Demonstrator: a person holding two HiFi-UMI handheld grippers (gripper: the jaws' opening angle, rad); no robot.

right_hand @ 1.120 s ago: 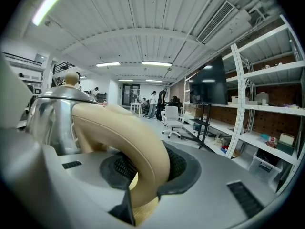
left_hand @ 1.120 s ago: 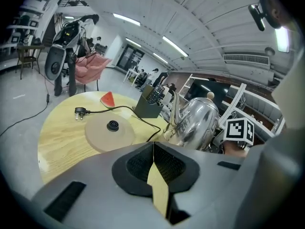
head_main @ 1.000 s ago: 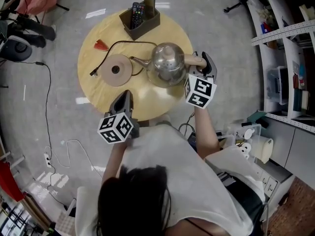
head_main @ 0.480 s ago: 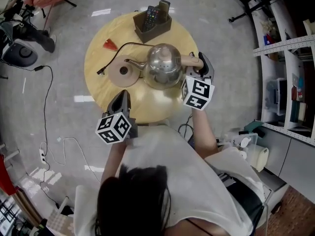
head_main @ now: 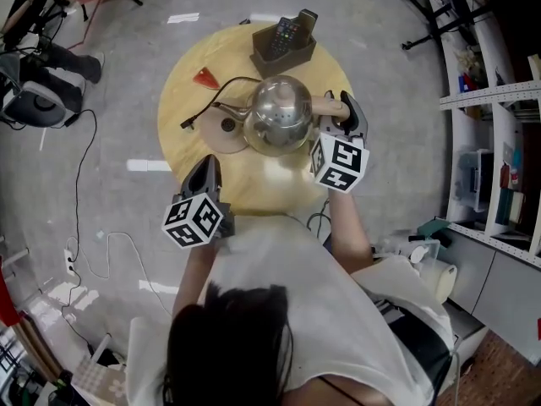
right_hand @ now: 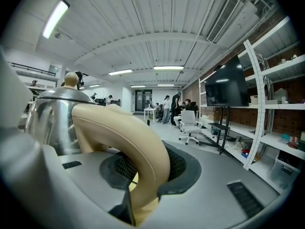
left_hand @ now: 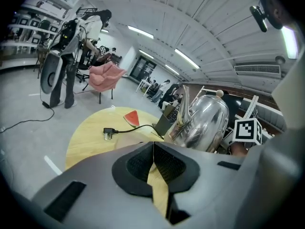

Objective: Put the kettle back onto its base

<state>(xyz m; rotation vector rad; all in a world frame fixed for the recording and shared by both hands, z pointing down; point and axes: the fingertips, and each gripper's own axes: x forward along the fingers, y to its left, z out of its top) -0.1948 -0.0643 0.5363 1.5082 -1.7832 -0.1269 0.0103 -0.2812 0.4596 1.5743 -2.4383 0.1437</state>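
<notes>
The shiny steel kettle (head_main: 276, 115) has a beige handle (head_main: 330, 106), and my right gripper (head_main: 341, 122) is shut on that handle. From the right gripper view, the handle (right_hand: 125, 142) arches between the pads, with the kettle body (right_hand: 50, 120) to the left. The round tan base (head_main: 218, 131) lies on the table left of the kettle. The kettle's spout and left side overlap the base's right edge. My left gripper (head_main: 205, 174) is shut and holds nothing, near the table's front edge. In the left gripper view, the kettle (left_hand: 206, 123) is ahead and to the right.
The round wooden table (head_main: 188, 91) carries the base's black cord and plug (left_hand: 108, 133), a red wedge (head_main: 205, 79) and a dark holder with remotes (head_main: 285, 42) at the back. Cables and gear lie on the floor at left, and shelves stand at right.
The right gripper has carried the kettle left, so it now overlaps the base. The left gripper has drifted left along the table's front edge.
</notes>
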